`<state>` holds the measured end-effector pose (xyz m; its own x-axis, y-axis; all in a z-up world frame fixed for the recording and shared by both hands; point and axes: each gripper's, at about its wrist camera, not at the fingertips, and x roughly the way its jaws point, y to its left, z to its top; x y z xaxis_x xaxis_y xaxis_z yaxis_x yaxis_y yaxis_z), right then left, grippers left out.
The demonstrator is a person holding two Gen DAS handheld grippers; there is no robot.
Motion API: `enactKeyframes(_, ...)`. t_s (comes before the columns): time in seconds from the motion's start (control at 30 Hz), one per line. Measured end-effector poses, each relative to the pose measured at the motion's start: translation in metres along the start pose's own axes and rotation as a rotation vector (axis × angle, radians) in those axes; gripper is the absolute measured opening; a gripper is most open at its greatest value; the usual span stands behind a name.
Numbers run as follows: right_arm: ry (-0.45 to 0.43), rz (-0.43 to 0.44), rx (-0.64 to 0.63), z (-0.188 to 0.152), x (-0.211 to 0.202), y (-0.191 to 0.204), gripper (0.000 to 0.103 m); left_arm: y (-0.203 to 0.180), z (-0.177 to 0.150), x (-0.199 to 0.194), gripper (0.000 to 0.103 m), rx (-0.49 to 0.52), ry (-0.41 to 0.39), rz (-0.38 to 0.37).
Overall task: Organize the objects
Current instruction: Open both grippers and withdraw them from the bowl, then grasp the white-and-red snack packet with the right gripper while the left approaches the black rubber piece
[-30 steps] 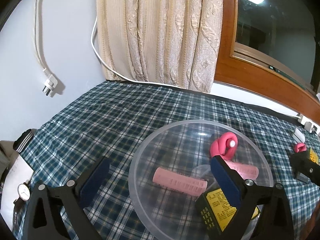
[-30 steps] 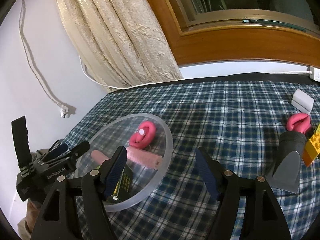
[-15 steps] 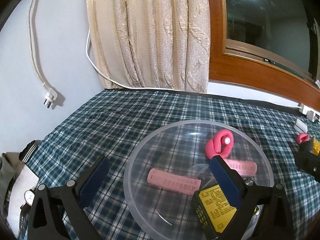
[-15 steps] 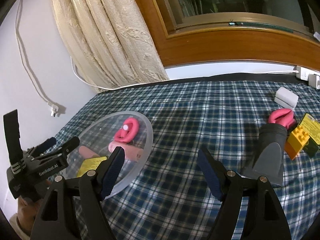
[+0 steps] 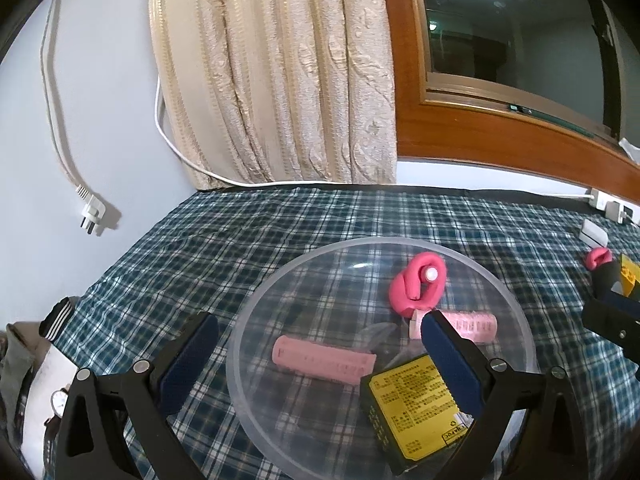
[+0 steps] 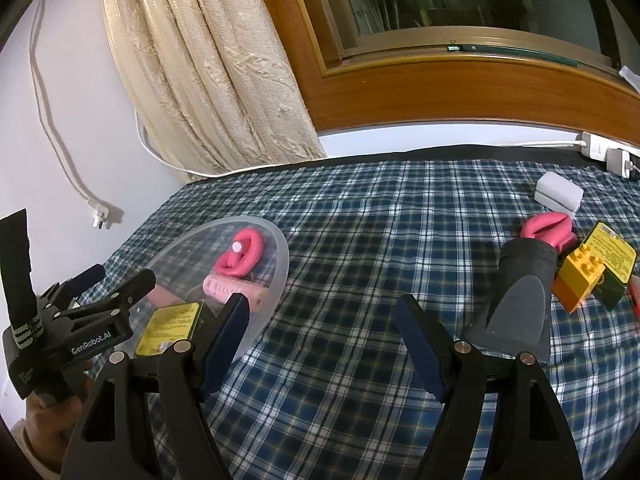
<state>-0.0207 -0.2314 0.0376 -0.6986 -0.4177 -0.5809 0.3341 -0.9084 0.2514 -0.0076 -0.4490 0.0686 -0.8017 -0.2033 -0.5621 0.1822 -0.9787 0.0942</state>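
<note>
A clear plastic bowl (image 5: 256,320) sits on the plaid cloth and holds two pink hair rollers (image 5: 324,362) (image 5: 468,324), a pink clip (image 5: 418,286) and a yellow-and-black box (image 5: 416,404). My left gripper (image 5: 318,360) hangs open over the bowl's near side with nothing between its fingers. My right gripper (image 6: 324,324) is open and empty above bare cloth, between the bowl (image 6: 276,264) and a group at the right: a grey-black nozzle (image 6: 520,304), a pink clip (image 6: 548,230), a yellow-orange brick (image 6: 578,276) and a second yellow-and-black box (image 6: 612,264).
A white box (image 6: 558,196) lies at the back right near a power strip (image 6: 600,152). A curtain (image 5: 276,80), a window frame and a dangling plug (image 5: 92,210) back the table. A wristwatch (image 5: 60,400) lies off the table's left edge.
My right gripper has swung right, away from the bowl and nearer the nozzle group. My left gripper stays open over the bowl, its view tilted up slightly.
</note>
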Motion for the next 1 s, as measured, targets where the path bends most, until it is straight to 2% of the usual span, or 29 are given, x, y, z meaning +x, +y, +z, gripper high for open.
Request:
enactKeyframes(0.23,0.000,-0.027,-0.004,-0.001,-0.002,-0.005,0.077,-0.005,-0.002,0.000,0.103,0.019,0.001,-0.004)
enactKeyframes(0.43,0.004,-0.110,-0.003,-0.003,-0.006,-0.015,0.078,-0.010,-0.003,-0.001,0.103,0.036,-0.004,-0.007)
enactKeyframes(0.7,0.004,-0.154,0.040,-0.005,-0.017,-0.045,0.078,-0.018,-0.005,0.000,0.103,0.057,-0.011,-0.005)
enactKeyframes(1.0,0.021,-0.245,0.096,-0.008,-0.033,-0.091,0.078,-0.036,-0.004,-0.004,0.103,0.077,0.006,-0.025)
